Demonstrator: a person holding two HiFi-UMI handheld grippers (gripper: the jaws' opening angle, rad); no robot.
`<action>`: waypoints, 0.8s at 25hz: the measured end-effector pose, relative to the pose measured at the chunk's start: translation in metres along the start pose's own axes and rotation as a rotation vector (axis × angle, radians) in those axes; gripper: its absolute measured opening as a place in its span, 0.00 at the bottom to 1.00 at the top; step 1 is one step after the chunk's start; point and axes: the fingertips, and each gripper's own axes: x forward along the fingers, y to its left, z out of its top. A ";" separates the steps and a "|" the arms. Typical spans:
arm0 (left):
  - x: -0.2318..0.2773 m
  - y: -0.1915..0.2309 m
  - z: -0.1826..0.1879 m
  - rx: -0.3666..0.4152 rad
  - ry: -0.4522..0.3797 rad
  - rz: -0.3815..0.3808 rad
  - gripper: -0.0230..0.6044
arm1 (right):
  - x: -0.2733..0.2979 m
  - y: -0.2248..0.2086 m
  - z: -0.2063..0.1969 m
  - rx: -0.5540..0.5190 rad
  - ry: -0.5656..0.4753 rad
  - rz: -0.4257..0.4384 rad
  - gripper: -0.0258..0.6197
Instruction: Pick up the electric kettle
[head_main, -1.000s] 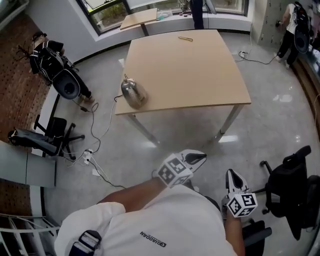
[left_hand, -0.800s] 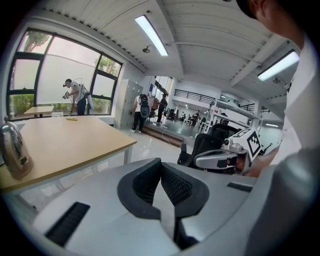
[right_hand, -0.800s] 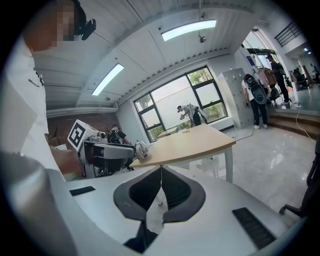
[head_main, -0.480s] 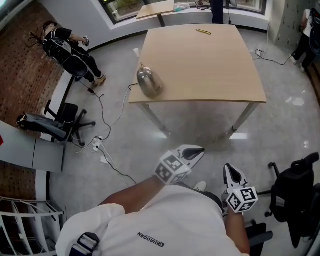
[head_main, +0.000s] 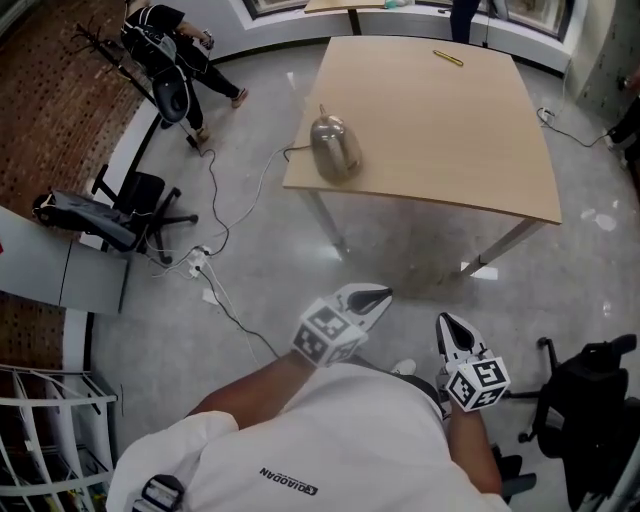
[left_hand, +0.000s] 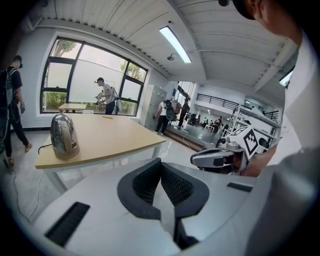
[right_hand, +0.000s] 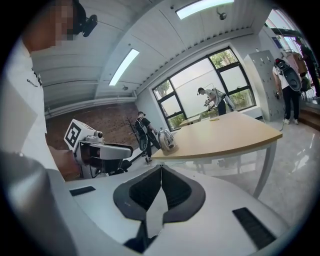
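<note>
A shiny steel electric kettle (head_main: 335, 148) stands near the left corner of a light wooden table (head_main: 450, 120), its cord running off the edge to the floor. The kettle (left_hand: 63, 135) shows far ahead in the left gripper view and small, at the table's corner, as the kettle (right_hand: 166, 138) in the right gripper view. My left gripper (head_main: 377, 297) and right gripper (head_main: 445, 325) are held close to my body, well short of the table. Both have their jaws shut with nothing between them.
A yellow pen (head_main: 448, 58) lies at the table's far side. Black office chairs (head_main: 125, 215) stand left, another chair (head_main: 595, 390) at right. A power strip and cable (head_main: 200, 260) trail across the grey floor. People (left_hand: 105, 95) stand by the windows.
I have walked forward and leftward: the table and kettle have shifted right and nearer in the head view. Both grippers stay shut near my body.
</note>
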 end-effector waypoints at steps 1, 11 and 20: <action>-0.006 0.009 0.000 -0.002 -0.004 0.005 0.03 | 0.011 0.005 0.003 -0.005 0.002 0.007 0.07; -0.065 0.124 0.003 -0.027 -0.057 0.083 0.03 | 0.123 0.059 0.031 -0.061 0.034 0.053 0.07; -0.098 0.223 0.010 -0.013 -0.065 0.069 0.03 | 0.223 0.103 0.045 -0.080 0.066 0.039 0.07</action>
